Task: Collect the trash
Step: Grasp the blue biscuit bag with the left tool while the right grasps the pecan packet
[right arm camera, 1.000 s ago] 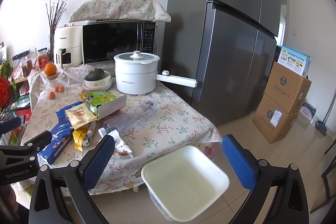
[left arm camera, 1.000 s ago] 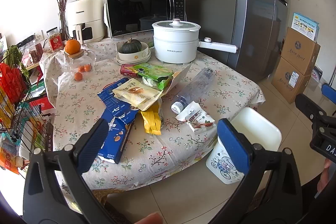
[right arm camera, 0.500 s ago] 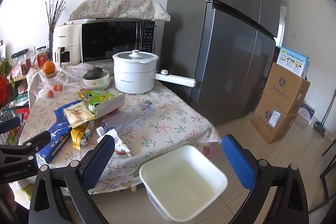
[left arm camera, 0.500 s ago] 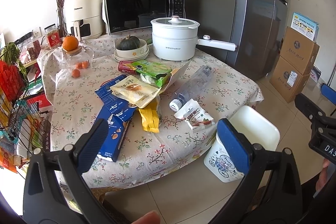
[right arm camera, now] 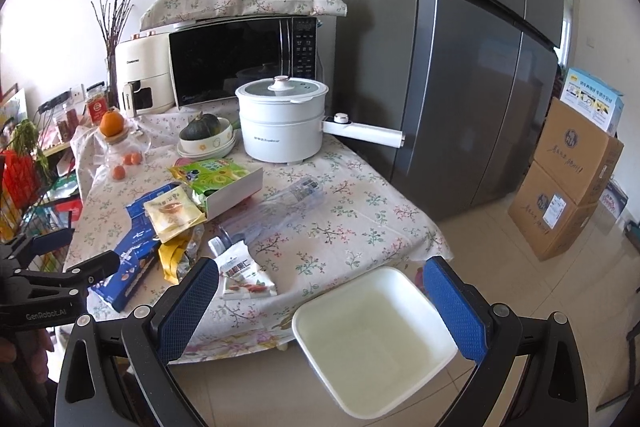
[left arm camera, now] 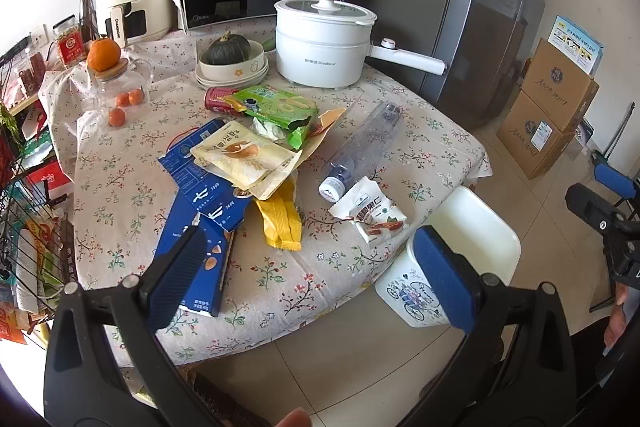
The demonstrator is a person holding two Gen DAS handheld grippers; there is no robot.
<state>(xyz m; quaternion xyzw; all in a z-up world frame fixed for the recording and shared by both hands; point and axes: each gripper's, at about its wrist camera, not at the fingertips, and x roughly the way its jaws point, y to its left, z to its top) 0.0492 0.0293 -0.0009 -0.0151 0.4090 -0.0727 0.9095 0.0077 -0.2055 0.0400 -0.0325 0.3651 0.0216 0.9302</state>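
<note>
left wrist view: left gripper (left arm camera: 310, 271) spread wide, holding nothing, low in frame; wrappers (left arm camera: 244, 157) and plastic bottle (left arm camera: 362, 151) mid-frame on the table (left arm camera: 432, 135) | right wrist view: right gripper (right arm camera: 320, 303) also wide apart and empty, white bin (right arm camera: 374, 337) bottom center between its pads, nut packet (right arm camera: 244, 277) just left

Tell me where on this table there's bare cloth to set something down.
Bare cloth lies right of the bottle up to the table edge, and on the left between the jar and the blue boxes. The middle, around the green bag and yellow wrapper, is crowded.
</note>
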